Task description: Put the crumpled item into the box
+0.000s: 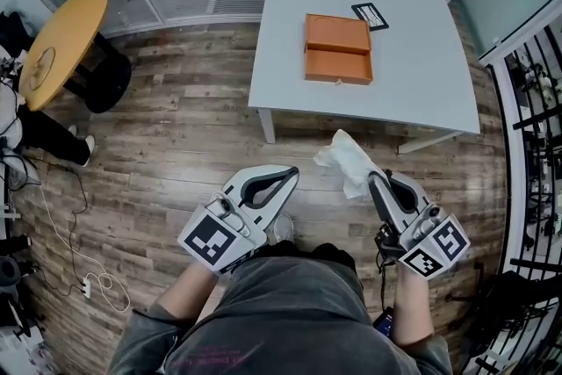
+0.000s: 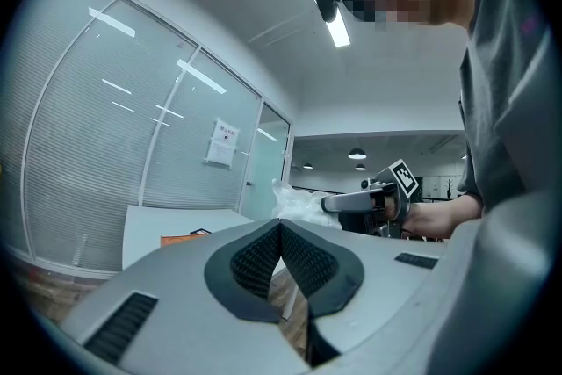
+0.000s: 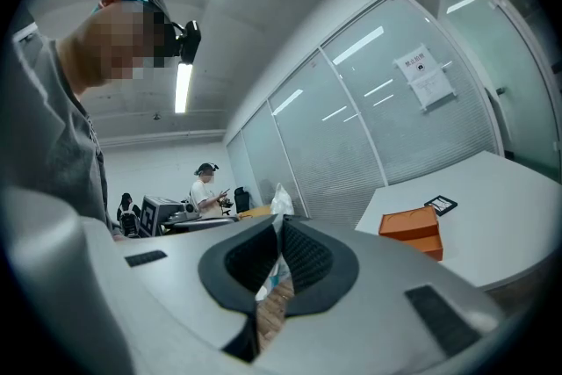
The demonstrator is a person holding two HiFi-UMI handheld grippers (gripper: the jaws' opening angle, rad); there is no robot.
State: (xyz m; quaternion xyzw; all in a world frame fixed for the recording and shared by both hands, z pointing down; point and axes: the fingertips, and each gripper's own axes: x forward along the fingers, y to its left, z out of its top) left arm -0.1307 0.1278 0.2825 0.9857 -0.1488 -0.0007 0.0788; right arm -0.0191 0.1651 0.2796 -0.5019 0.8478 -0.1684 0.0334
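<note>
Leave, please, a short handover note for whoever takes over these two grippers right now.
Left gripper: shut, empty, low over the wooden floor.
Right gripper: shut on the crumpled white paper, in the air short of the table edge.
Orange box: on the white table, next to a black card, ahead of both grippers.
Done: the paper is gripped and lifted.
Left: carry it forward over the orange box, then release it inside.

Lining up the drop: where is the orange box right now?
Head view, upper centre: the orange box sits on the white table, a black card at its far right corner, well ahead of the right gripper.
</note>
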